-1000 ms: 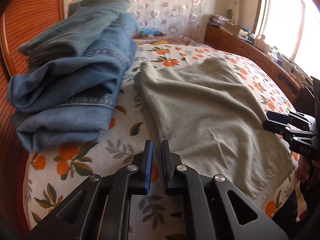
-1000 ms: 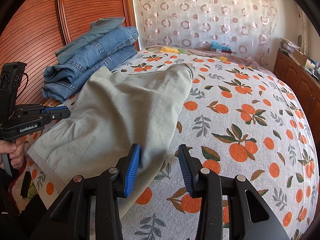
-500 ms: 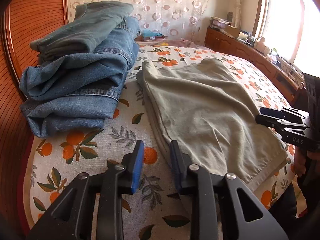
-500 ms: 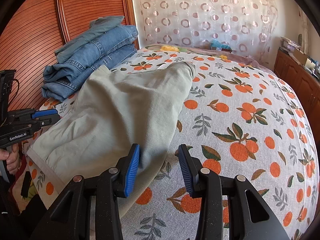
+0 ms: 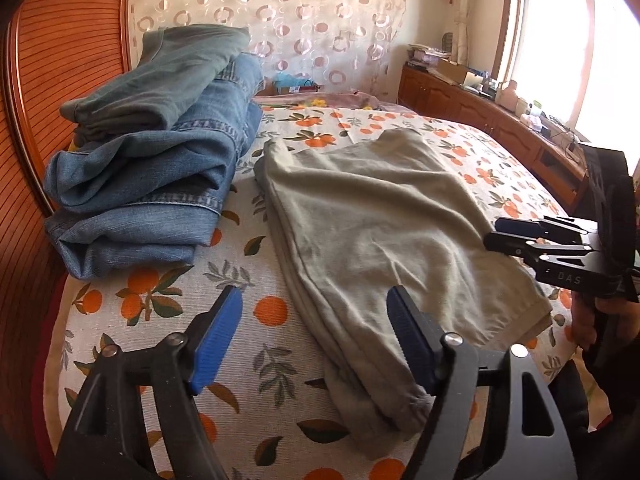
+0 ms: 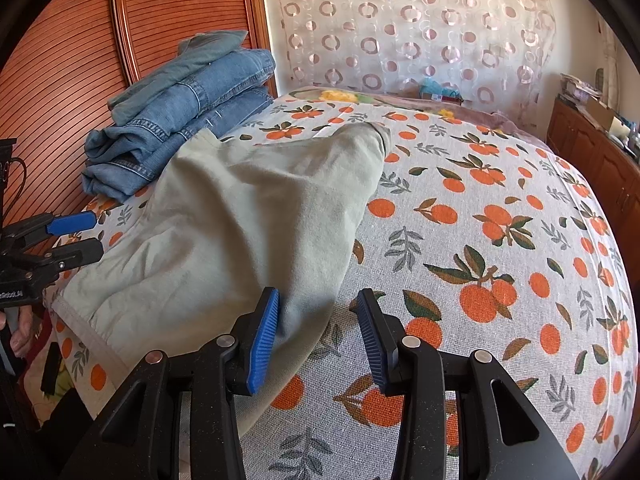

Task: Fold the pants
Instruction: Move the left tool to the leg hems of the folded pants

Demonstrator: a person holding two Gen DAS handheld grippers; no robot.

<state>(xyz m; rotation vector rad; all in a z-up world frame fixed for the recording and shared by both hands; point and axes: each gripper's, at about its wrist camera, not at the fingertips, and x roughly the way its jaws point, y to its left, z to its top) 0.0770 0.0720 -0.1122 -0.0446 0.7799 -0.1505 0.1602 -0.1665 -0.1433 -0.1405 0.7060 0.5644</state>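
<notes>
Olive-green pants [image 5: 380,220] lie folded flat on the orange-print bedspread [image 5: 132,304]. My left gripper [image 5: 314,320] hovers over their near left edge with its jaws opening wide. The cloth lies below the gap and neither pad presses on it. In the right wrist view the same pants [image 6: 248,208] stretch toward the far side. My right gripper [image 6: 318,320] stands partly open above their near right corner, not gripping the cloth. Each gripper shows in the other's view: the right gripper [image 5: 496,232] beside the pants' right edge, the left gripper [image 6: 90,236] at their left edge.
A stack of folded blue jeans [image 5: 160,172] sits at the far left against the wooden headboard [image 5: 60,40]. A wooden cabinet [image 5: 500,120] with clutter runs under the window on the right. A person's hand [image 5: 584,320] holds the right gripper's handle.
The left gripper's jaws have gone from nearly shut to wide apart, and it has drawn back slightly from the pants. The right gripper has kept still.
</notes>
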